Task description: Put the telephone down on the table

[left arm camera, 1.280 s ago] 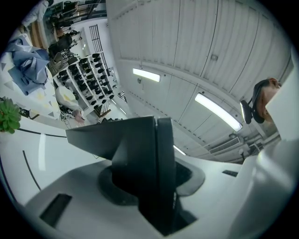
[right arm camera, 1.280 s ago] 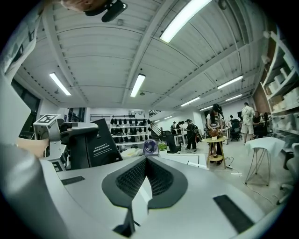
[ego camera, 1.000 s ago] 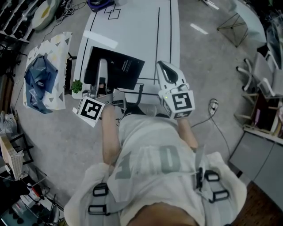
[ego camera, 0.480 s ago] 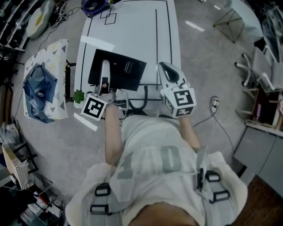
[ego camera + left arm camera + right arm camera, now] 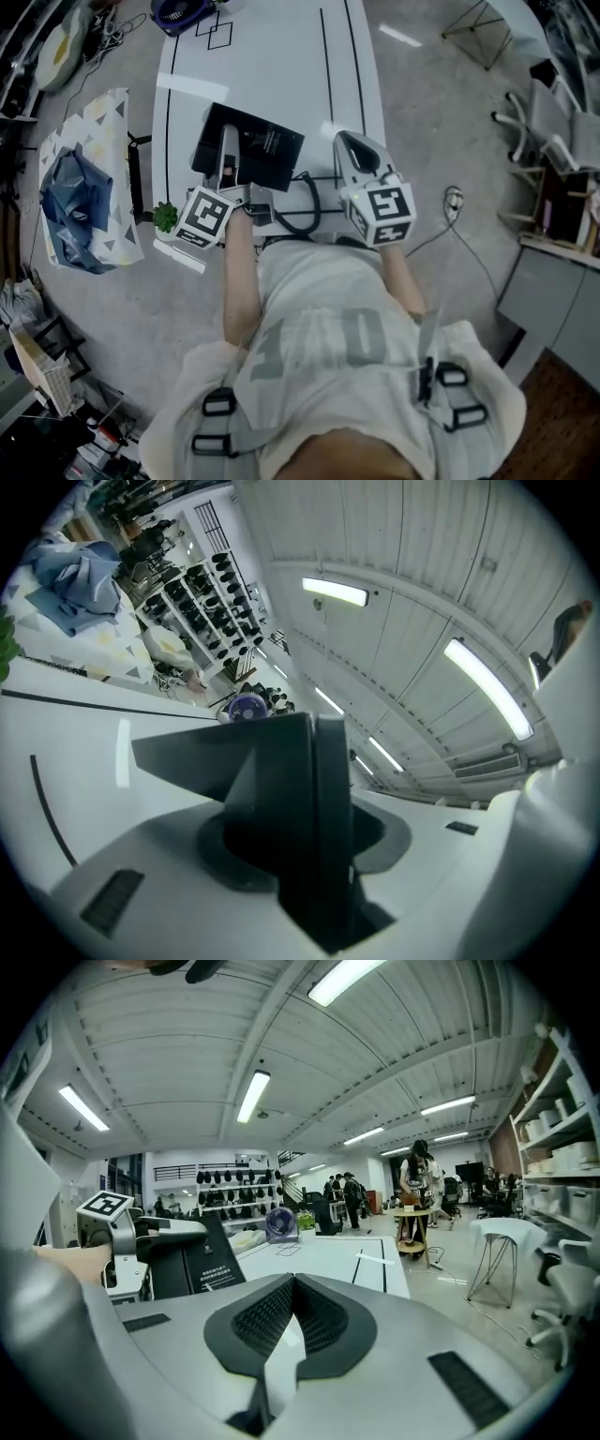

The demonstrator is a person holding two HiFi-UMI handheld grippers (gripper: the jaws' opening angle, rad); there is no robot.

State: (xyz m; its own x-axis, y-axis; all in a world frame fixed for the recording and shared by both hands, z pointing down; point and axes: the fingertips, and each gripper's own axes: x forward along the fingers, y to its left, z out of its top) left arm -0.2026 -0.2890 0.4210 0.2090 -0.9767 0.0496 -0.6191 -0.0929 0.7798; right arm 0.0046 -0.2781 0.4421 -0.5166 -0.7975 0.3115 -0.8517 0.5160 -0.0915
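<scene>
Head view: white table [image 5: 281, 66] with black taped lines. The black telephone [image 5: 267, 150] sits over its near part, white print on its face, and a black cord [image 5: 298, 217] loops off it toward the table's near edge. The left gripper [image 5: 225, 141] reaches over the telephone's left side, its marker cube toward the person. The right gripper [image 5: 345, 141] is off to the right, well apart from the telephone, above the table's right edge. A small green plant [image 5: 166, 216] is at the table's left edge just beside the left cube, and a blue fan [image 5: 178, 9] is at the far end. A patterned cloth [image 5: 103, 112] with a blue bundle on it lies on the floor to the left. Left gripper view: the jaws are clamped on the telephone, seen edge-on as a dark slab filling the gap between the pads. Table surface and a shelf rack [image 5: 211, 602] are behind. Can't tell whether the telephone's underside touches the table. Right gripper view: pad tips are together with nothing between them, pointing out along the table. The left gripper with the tilted telephone is at the left, its lower edge hidden behind the gripper body. People stand round a small round table [image 5: 412, 1213] far back, with a white chair [image 5: 511, 1241] at the right.
</scene>
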